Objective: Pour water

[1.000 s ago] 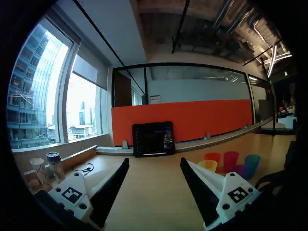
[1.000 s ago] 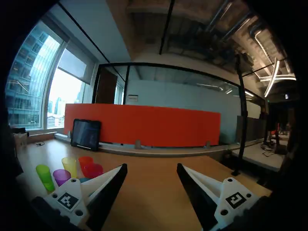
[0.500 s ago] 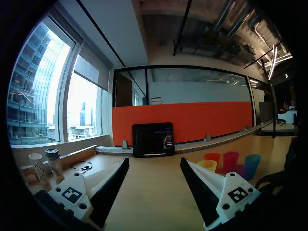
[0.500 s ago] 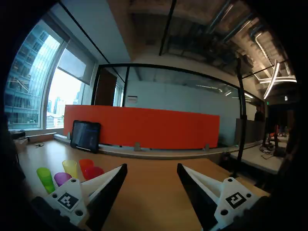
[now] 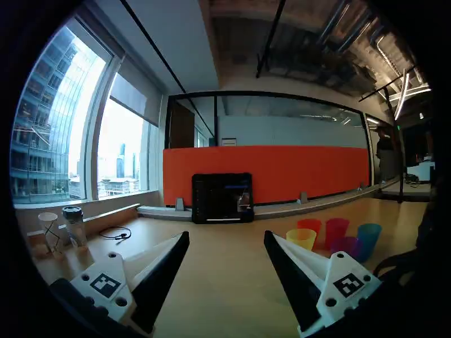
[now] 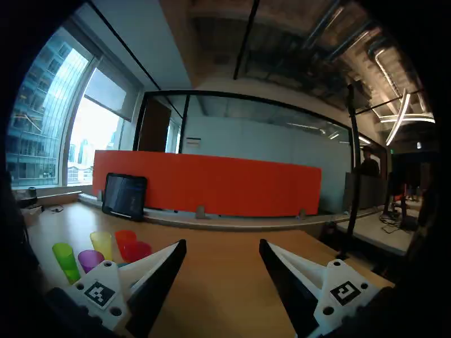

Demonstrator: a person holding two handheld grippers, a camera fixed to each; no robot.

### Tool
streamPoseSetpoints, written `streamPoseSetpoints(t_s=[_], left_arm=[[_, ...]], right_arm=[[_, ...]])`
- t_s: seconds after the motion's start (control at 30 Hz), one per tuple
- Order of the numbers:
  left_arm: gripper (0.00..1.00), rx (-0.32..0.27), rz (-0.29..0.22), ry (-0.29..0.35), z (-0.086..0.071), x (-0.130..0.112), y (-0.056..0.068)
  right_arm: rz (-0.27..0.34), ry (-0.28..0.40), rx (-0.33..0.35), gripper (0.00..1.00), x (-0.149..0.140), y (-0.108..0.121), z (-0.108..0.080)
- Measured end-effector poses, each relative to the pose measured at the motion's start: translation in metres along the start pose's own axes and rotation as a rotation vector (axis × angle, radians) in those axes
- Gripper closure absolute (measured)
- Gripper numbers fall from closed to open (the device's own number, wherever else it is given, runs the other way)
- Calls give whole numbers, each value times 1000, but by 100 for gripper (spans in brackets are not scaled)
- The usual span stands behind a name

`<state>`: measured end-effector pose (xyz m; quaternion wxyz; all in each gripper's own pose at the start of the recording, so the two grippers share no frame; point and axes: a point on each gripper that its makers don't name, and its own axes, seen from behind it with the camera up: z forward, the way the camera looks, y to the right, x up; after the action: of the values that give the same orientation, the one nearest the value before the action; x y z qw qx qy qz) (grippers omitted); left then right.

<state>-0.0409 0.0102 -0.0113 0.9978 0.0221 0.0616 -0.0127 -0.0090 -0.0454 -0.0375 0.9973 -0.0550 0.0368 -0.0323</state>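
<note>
Several coloured plastic cups stand together on the wooden table. In the left gripper view they sit at the right: a yellow cup (image 5: 301, 239), an orange cup (image 5: 310, 226), a pink cup (image 5: 337, 229) and a teal cup (image 5: 368, 237). In the right gripper view a green cup (image 6: 66, 261), a purple cup (image 6: 89, 260), a yellow cup (image 6: 102, 244) and an orange cup (image 6: 124, 239) stand at the lower left. My left gripper (image 5: 225, 242) is open and empty, left of the cups. My right gripper (image 6: 221, 250) is open and empty, right of them.
A dark tablet (image 5: 222, 198) leans against the orange partition (image 5: 270, 172) at the table's back edge. On the window ledge at the left stand a lidded jar (image 5: 74, 225) and a clear glass (image 5: 49, 230), with a black cable (image 5: 115, 235) nearby. A person (image 6: 367, 167) stands far right.
Both views have tipped slightly downward, so the tablet and partition sit a little higher in the left gripper view. Both grippers stay open and empty.
</note>
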Motion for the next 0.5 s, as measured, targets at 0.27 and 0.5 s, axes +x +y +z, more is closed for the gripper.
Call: streamPoseSetpoints(t_s=[0.27,0.5], left_arm=[[1,0,-16,-9,0,-4,1],[1,-3,-21,-24,1,-10,2]], right_arm=[[1,2,0,0,1,0,1],[4,4,1,0,2,-1,1]])
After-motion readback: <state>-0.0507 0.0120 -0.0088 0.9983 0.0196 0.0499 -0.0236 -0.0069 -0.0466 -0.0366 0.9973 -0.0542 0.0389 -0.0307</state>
